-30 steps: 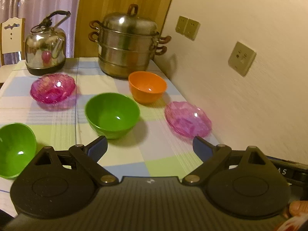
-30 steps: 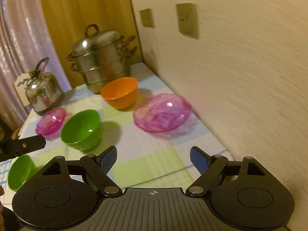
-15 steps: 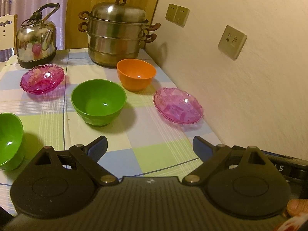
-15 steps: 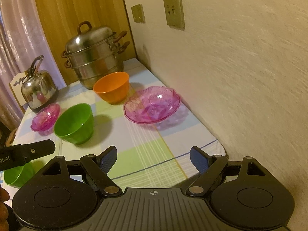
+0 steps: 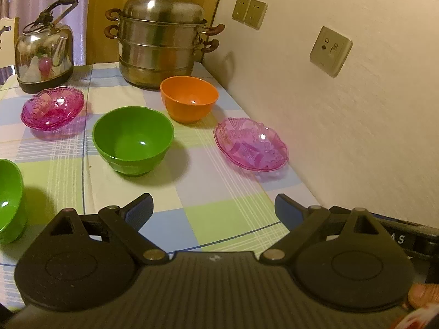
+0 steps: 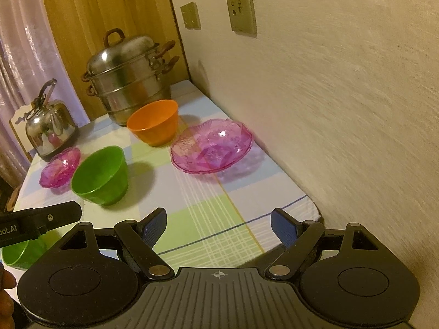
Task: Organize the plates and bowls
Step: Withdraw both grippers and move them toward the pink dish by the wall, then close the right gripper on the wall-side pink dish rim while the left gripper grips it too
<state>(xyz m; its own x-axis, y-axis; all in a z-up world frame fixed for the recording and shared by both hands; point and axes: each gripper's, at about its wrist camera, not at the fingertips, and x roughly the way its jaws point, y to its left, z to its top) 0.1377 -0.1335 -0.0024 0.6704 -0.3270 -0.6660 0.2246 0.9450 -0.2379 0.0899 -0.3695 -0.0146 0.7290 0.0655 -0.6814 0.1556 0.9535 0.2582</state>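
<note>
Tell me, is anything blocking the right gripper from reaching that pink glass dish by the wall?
Nothing visible does. The right gripper hangs open, and only bare checked tablecloth lies between it and the pink glass dish. The orange bowl stands behind the dish, off the path.

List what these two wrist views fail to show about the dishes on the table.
- Near green bowl: cut by the left edge in the left wrist view; in the right wrist view mostly hidden behind the left gripper's body.
- Small pink dish: its near side is covered by the middle green bowl in the right wrist view.
- Steamer pot: lid on, contents unseen.
- Tabletop nearest the person: hidden under both gripper bodies.
</note>
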